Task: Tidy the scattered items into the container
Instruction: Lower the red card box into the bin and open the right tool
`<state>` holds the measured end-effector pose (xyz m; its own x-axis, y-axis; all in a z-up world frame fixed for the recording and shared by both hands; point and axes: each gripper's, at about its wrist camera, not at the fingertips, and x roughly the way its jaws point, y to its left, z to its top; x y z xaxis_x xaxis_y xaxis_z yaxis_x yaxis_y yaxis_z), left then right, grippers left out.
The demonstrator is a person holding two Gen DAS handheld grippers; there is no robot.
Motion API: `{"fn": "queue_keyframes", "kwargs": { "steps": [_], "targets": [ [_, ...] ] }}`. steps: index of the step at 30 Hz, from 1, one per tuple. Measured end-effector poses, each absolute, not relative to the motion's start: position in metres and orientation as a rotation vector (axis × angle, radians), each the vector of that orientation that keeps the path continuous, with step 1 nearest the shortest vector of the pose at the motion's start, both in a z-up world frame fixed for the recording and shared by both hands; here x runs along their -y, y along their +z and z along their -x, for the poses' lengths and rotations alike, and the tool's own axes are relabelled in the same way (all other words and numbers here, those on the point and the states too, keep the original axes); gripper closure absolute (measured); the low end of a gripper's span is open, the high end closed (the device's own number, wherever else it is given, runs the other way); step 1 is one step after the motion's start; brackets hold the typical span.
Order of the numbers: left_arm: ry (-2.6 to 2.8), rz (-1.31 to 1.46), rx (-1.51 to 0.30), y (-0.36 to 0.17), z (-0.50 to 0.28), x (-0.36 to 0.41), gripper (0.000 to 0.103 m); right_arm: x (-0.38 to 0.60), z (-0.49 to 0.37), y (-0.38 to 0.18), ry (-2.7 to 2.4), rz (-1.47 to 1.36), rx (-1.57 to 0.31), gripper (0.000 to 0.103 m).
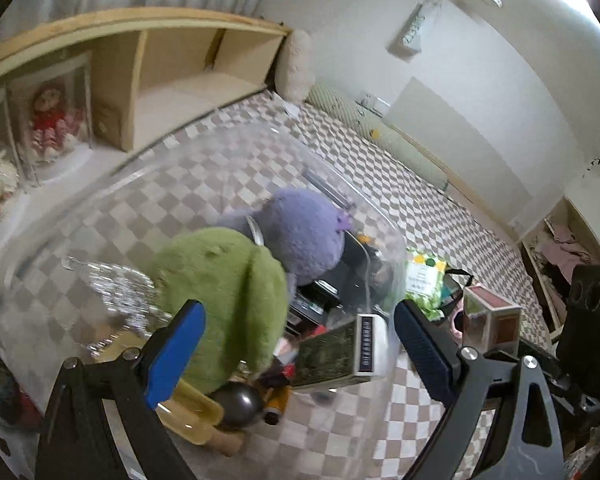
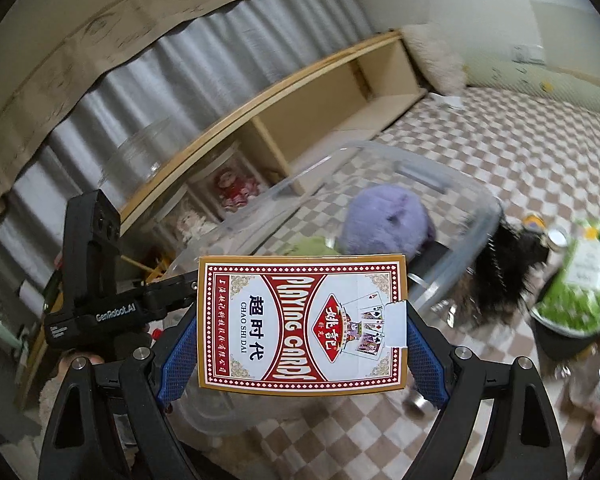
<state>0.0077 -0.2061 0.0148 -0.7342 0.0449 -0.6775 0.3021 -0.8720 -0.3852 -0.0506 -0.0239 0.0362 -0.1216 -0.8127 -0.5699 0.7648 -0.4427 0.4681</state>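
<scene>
Red-backed playing-card box upright; plush toys inside clear container.

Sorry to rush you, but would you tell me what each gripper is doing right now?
Left gripper: open, holding nothing, above the clear bin.
Right gripper: shut on the playing card box.

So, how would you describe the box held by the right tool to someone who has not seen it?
Find the clear plastic bin on the checkered floor; just before it, the right tool grips a flat card box. Unlike the plush toys nearby, it is red and white and reads "PLAYING CARDS".
</scene>
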Motion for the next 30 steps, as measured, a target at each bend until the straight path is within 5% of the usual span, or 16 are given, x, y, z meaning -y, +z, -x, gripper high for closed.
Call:
{"fn": "queue_keyframes", "kwargs": {
  "steps": [30],
  "targets": [
    [-2.737, -0.898, -0.567, 0.029, -0.05, 0.242, 0.007, 0.144, 0.0, -0.019, -1.582, -0.937, -0.756, 0.013]
  ]
}}
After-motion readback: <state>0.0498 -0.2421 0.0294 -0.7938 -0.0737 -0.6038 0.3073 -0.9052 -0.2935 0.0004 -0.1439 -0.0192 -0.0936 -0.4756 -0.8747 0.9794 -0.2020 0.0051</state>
